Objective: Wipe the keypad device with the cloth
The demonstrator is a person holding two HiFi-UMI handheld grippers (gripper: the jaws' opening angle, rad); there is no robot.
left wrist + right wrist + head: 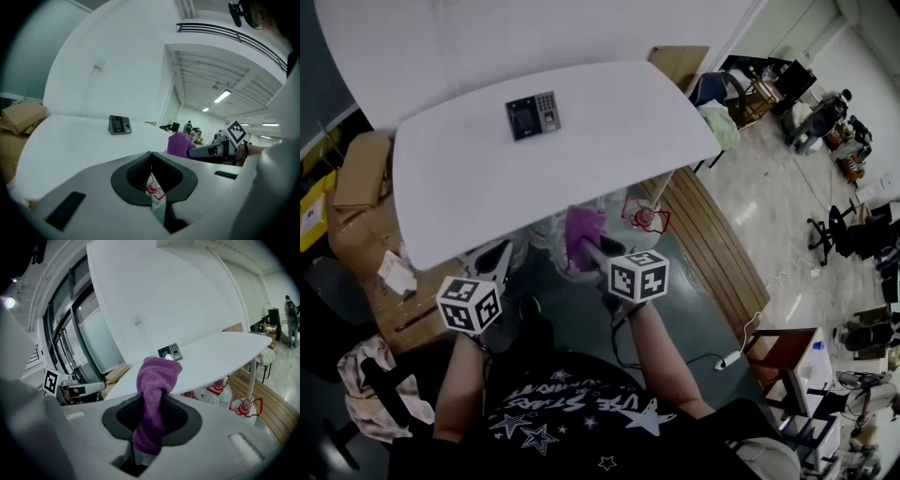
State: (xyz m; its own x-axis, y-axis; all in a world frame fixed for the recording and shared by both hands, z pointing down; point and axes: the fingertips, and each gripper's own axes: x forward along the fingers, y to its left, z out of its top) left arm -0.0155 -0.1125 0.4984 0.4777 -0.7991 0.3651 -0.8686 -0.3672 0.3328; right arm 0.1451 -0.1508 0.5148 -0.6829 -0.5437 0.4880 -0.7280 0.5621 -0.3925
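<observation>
The dark keypad device (532, 115) stands on the far part of the white table (459, 187), also visible in the left gripper view (119, 124) and in the right gripper view (170, 352). My right gripper (586, 246) is shut on a purple cloth (581, 230), which sticks up from between the jaws (157, 380). The cloth (178, 144) also shows at the right of the left gripper view. My left gripper (503, 253) hangs beside it with its pads closed together and nothing in them (151, 159). Both grippers are short of the table's near edge, far from the device.
Cardboard boxes (361, 169) crowd the table's left side. Large water bottles with red handles (645, 216) stand under the near edge. A wooden platform (712, 234) runs along the right, with chairs (722, 89) behind it. A power strip (727, 358) lies on the floor.
</observation>
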